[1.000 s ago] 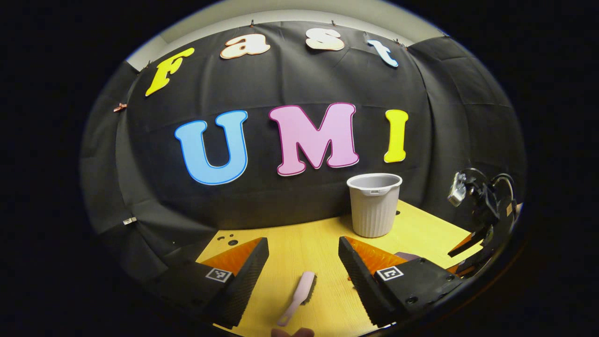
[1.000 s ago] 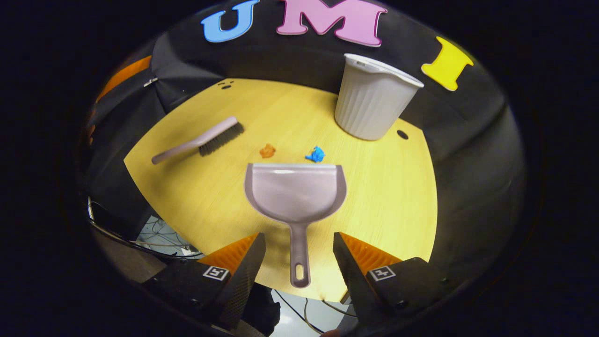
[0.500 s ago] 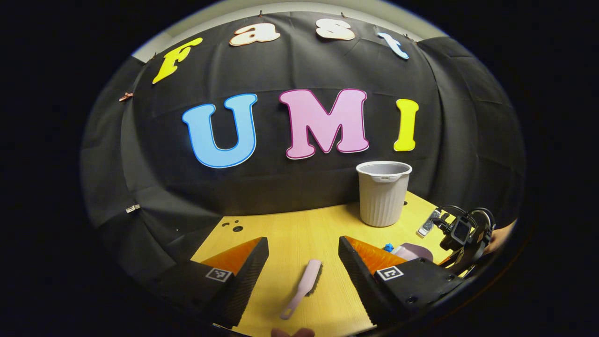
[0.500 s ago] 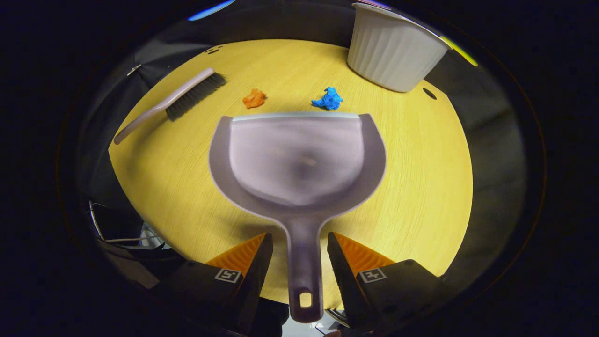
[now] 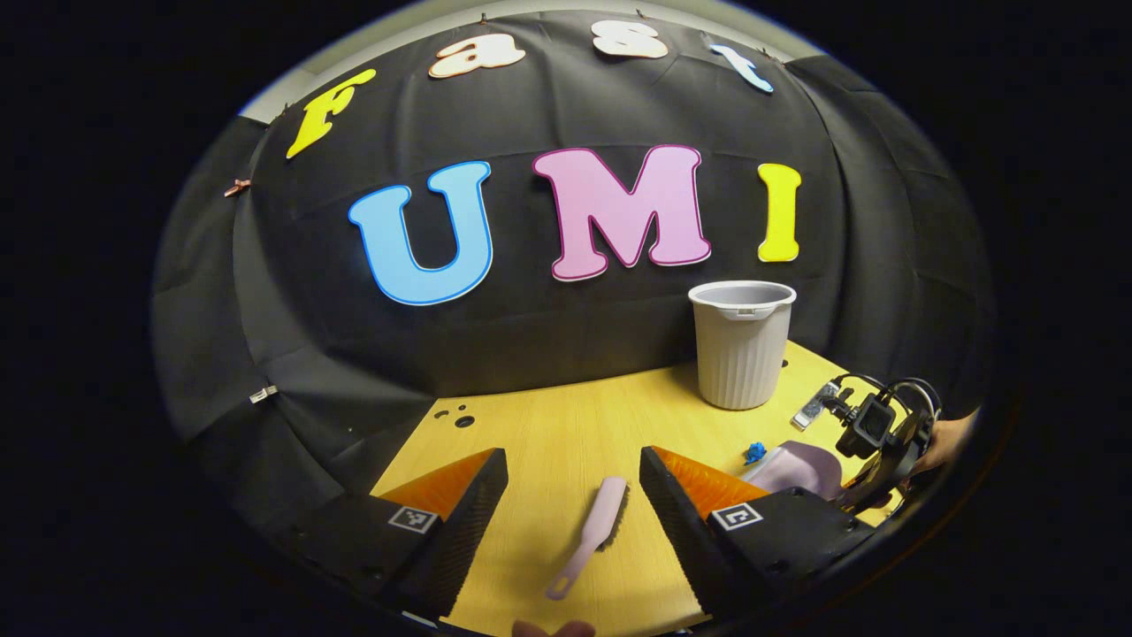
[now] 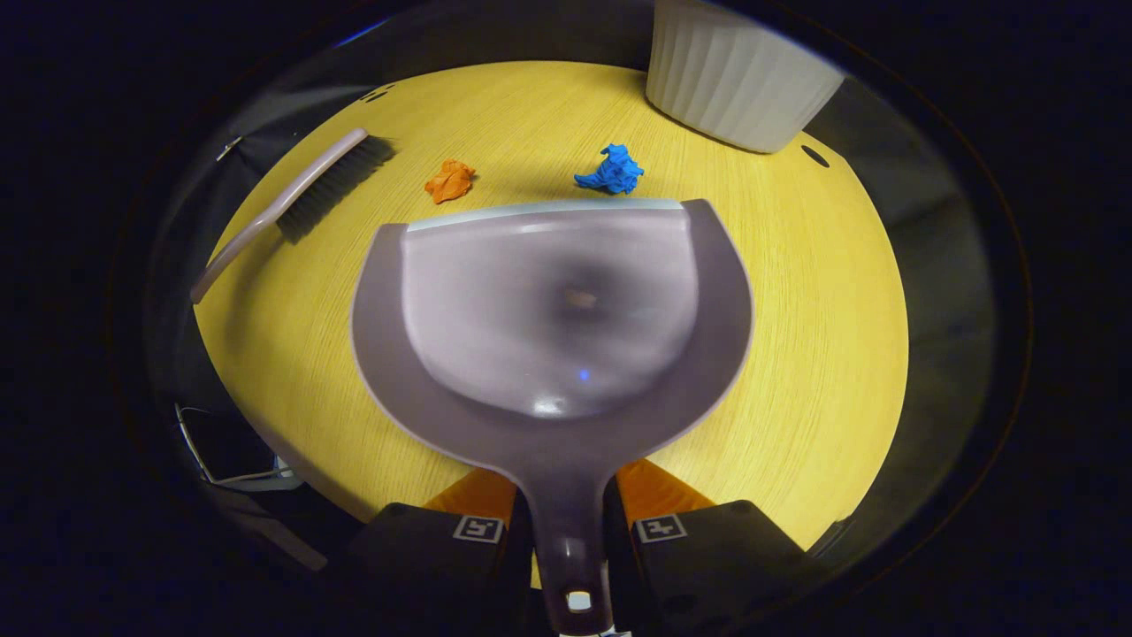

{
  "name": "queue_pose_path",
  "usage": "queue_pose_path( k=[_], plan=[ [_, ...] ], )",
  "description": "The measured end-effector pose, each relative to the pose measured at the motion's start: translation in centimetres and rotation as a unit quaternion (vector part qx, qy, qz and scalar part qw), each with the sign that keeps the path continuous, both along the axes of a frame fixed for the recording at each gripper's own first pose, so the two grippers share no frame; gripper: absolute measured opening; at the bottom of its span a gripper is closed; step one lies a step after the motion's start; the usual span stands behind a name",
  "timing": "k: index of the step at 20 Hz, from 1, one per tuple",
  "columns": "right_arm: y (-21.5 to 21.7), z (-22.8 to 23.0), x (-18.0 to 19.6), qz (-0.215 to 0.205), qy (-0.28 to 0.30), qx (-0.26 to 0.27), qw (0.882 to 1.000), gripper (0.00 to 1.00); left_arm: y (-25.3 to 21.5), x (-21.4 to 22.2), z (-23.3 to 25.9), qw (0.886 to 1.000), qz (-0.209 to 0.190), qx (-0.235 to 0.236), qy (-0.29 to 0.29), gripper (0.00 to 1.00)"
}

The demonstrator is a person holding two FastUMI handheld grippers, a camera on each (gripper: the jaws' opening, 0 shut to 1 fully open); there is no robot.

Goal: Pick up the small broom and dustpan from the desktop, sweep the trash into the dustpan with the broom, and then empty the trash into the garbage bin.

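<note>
Left gripper view: left gripper (image 5: 573,495) sits above the near part of the desk (image 5: 548,425), fingers (image 5: 460,504) spread wide with nothing between them but air. The broom (image 5: 591,533) lies flat on the desk below the gap, ahead of the tips and slightly toward the right-hand finger. Its long axis runs roughly along the fingers' reach, tilted a little: bristle head farther out, handle end nearer the camera and angled to the left-hand finger. Judgement: the handle is the part to take, so the fingers need to drop straight down and close across it. The garbage bin (image 5: 741,345) stands well ahead and to the right; the dustpan (image 5: 796,467) shows past the right-hand finger, with the right gripper (image 5: 871,482) at its handle. Right gripper view: fingers (image 6: 469,540) are drawn in against both sides of the dustpan (image 6: 553,310) handle, clamped on it; the pan extends straight ahead, lip farthest away. Orange scrap (image 6: 449,180) and blue scrap (image 6: 610,170) lie just beyond the lip, apart from it. The broom (image 6: 292,208) lies far ahead-left, so the left gripper is the nearer one for it.
</note>
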State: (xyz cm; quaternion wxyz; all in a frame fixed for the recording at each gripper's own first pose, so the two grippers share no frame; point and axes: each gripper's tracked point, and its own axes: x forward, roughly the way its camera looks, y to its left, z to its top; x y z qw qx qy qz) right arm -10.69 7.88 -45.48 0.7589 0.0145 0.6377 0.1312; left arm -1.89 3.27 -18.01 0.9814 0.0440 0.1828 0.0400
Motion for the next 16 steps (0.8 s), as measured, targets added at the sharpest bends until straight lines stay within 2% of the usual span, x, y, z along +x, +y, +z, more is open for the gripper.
queue_pose_path(
  k=[4, 6, 7, 9, 11, 12, 16],
  plan=[
    [0.5, 2.1, 0.3, 0.001, -0.034, 0.027, 0.999, 0.36, -0.5, 0.5, -2.9, 0.999, -0.022, -0.005, 0.042, 0.96],
    [0.8, 3.2, -0.6, 0.017, -0.032, 0.052, 0.998, 0.33, -0.6, 0.7, -5.4, 0.997, -0.035, -0.007, 0.075, 0.96],
    [0.9, 3.6, -0.9, 0.021, -0.029, 0.066, 0.997, 0.36, -0.7, 0.6, -6.8, 0.995, -0.042, -0.006, 0.095, 0.95],
    [0.4, 3.8, -1.2, 0.025, -0.029, 0.068, 0.997, 0.36, -0.3, 0.5, -9.3, 0.991, -0.049, 0.002, 0.128, 0.93],
    [-0.4, 3.7, -1.5, 0.030, -0.028, 0.058, 0.997, 0.40, 0.1, 0.7, -12.3, 0.985, -0.058, 0.004, 0.165, 0.89],
    [-0.8, 3.7, -1.6, 0.031, -0.028, 0.057, 0.998, 0.36, 0.0, 0.6, -13.6, 0.981, -0.065, -0.003, 0.185, 0.89],
    [-1.7, 3.6, -2.1, 0.031, -0.022, 0.058, 0.998, 0.36, -0.1, 0.7, -19.0, 0.962, -0.091, -0.021, 0.256, 0.84]
  ],
)
